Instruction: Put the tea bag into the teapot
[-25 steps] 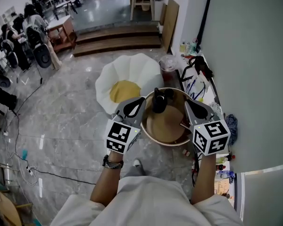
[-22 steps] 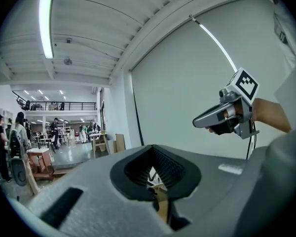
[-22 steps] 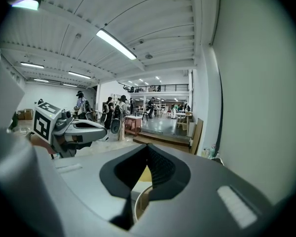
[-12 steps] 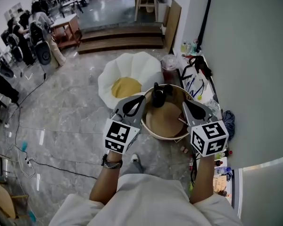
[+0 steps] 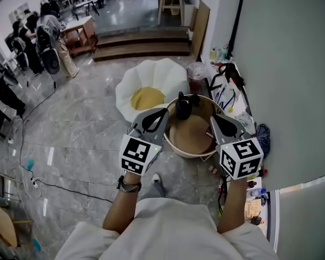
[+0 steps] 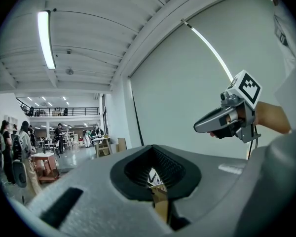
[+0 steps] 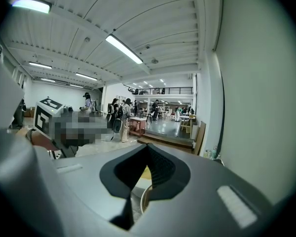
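A black teapot (image 5: 182,106) stands at the far edge of a round wooden table (image 5: 192,134) below me in the head view. I cannot make out a tea bag in any view. My left gripper (image 5: 153,119) hovers over the table's left rim, its jaws closed together with nothing in them. My right gripper (image 5: 221,124) hangs over the right rim, likewise shut and empty. In the left gripper view the left gripper (image 6: 154,149) points level across the hall, with the right gripper (image 6: 207,125) to its right. The right gripper (image 7: 147,147) also points level.
A white flower-shaped cushion with a yellow centre (image 5: 148,91) lies on the floor left of the table. Bottles, cables and clutter (image 5: 227,93) line the grey wall on the right. Wooden steps (image 5: 141,42) and people at desks (image 5: 35,34) are farther off. A cable (image 5: 40,191) crosses the floor.
The head view has drifted a little, so the table and cushion sit slightly higher. Both grippers keep their places over the table and stay shut.
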`<action>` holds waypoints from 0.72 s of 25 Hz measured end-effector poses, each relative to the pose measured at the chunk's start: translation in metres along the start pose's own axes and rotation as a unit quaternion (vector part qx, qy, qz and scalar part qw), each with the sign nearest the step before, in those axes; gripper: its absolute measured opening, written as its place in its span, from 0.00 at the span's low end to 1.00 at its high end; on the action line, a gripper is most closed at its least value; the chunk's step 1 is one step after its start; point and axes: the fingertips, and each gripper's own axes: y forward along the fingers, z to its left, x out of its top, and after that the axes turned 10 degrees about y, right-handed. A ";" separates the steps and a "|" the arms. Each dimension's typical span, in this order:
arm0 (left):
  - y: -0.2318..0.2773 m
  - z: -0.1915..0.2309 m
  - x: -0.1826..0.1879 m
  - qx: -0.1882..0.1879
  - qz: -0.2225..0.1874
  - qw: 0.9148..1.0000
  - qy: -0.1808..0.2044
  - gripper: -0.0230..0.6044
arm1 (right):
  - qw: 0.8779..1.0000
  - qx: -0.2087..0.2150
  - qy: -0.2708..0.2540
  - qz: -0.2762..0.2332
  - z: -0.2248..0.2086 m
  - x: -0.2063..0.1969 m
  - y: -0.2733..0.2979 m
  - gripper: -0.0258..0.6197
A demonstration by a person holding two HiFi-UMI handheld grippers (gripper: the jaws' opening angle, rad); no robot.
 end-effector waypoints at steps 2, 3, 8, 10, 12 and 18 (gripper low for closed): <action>-0.003 -0.004 0.000 -0.002 0.002 1.000 0.001 0.04 | 1.000 -0.001 -0.001 -0.002 0.000 -0.001 -0.003 0.05; -0.003 -0.005 0.001 -0.002 0.000 1.000 0.002 0.04 | 1.000 -0.002 0.000 -0.003 0.000 -0.001 -0.005 0.05; -0.006 -0.009 0.005 0.002 -0.006 1.000 0.002 0.04 | 1.000 0.000 -0.001 -0.007 -0.001 -0.003 -0.009 0.05; -0.007 -0.010 0.006 0.001 -0.006 1.000 0.003 0.04 | 1.000 0.000 -0.002 -0.009 -0.001 -0.001 -0.010 0.05; -0.010 -0.012 0.006 -0.001 -0.006 1.000 0.003 0.04 | 1.000 -0.001 -0.001 -0.011 0.000 0.000 -0.013 0.05; -0.014 -0.017 0.006 -0.001 -0.003 1.000 0.004 0.04 | 1.000 0.000 0.002 -0.013 0.000 -0.003 -0.017 0.05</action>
